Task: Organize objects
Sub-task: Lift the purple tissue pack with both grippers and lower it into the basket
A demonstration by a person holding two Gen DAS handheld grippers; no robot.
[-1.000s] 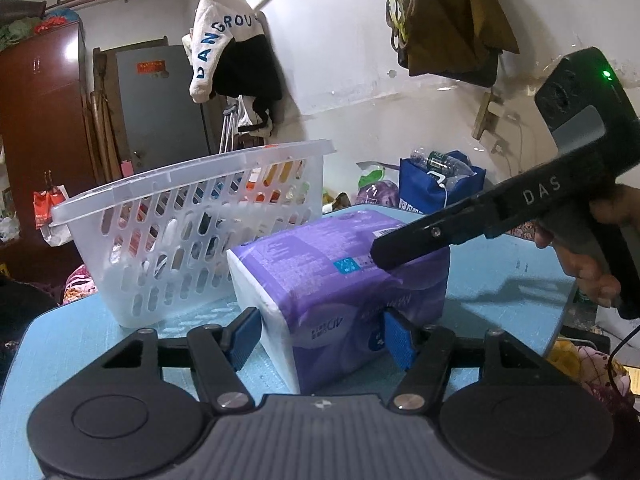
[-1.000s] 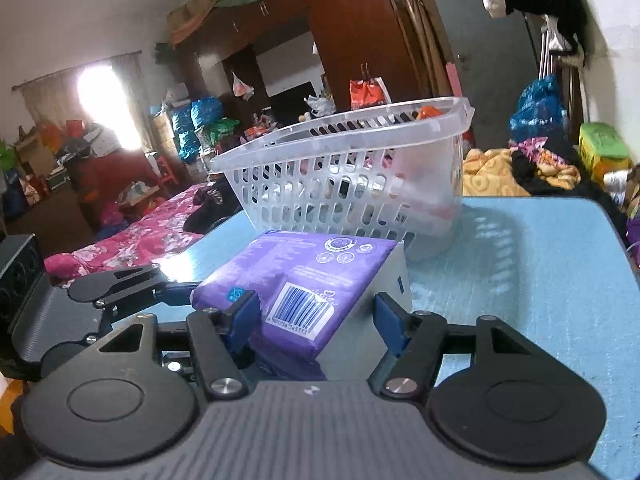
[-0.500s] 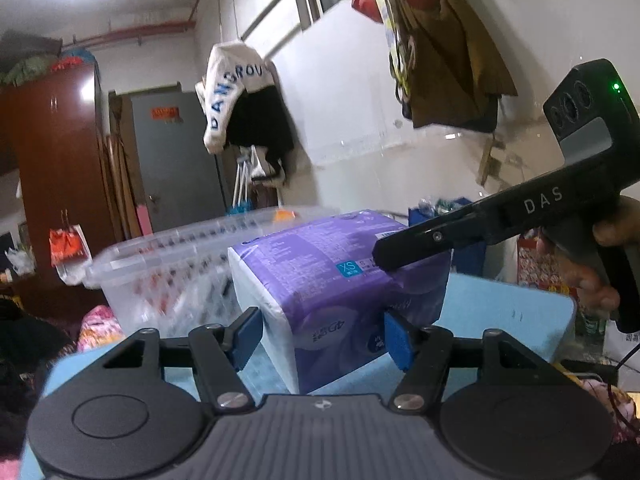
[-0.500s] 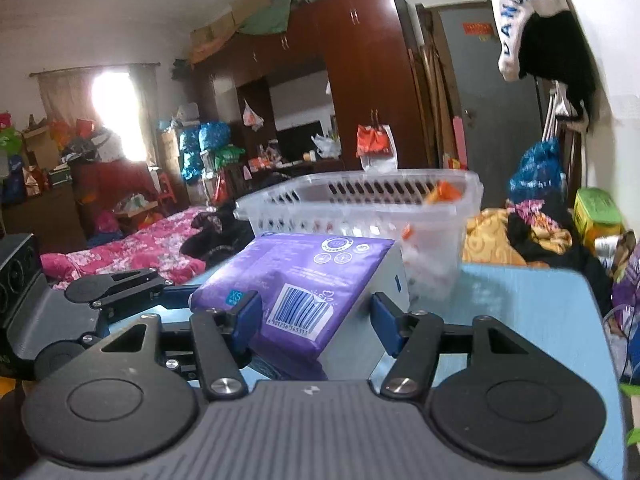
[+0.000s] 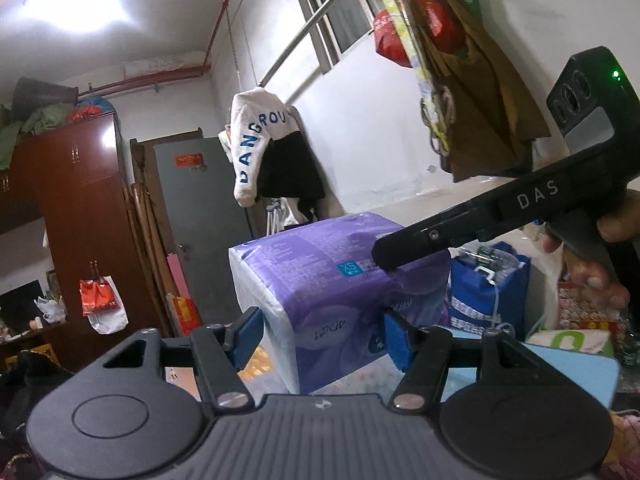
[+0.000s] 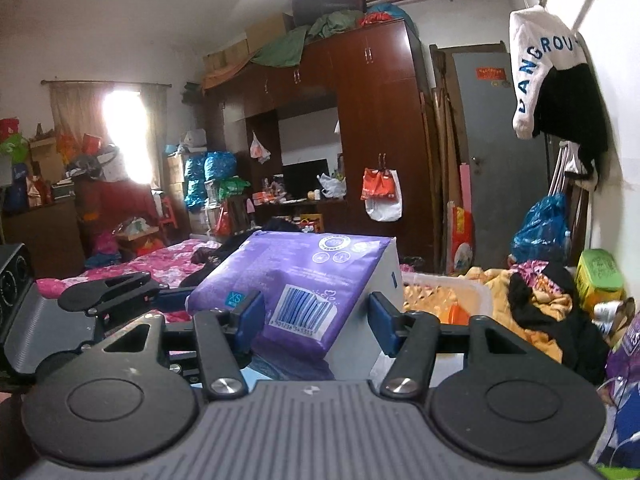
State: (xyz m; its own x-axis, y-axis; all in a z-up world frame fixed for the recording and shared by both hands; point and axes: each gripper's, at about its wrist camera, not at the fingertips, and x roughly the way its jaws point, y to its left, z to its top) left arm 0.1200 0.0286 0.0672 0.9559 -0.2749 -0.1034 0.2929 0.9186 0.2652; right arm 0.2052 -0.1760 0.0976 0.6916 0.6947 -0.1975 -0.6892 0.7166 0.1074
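Left wrist view, listed left to right: brown wardrobe (image 5: 76, 216); grey door (image 5: 200, 224); white jacket (image 5: 256, 140) lettered in blue, hung from a rail; purple tissue pack (image 5: 336, 296) marked XS, raised in the air between both tools, with the blue table (image 5: 568, 368) seen below and to its right; left gripper (image 5: 324, 336) clenched on the purple tissue pack, its blue pads pressed against the pack's two sides; right gripper's black finger lying along the pack's top edge; blue bag (image 5: 488, 296) behind; brown garment (image 5: 472, 92) hanging on the wall. Right wrist view, same order: left gripper (image 6: 120, 292) reaching in from the left side — its fingers meet the pack's far end; bed with pink floral cover (image 6: 132, 272); purple tissue pack (image 6: 296, 280), tilted, barcode facing the camera; right gripper (image 6: 316, 324) grasping the pack, blue pads on either flank; white basket (image 6: 472, 292) directly behind and below the pack, orange items inside, blurred; wardrobe (image 6: 372, 120); door (image 6: 496, 152); jacket (image 6: 540, 60) — top right corner.
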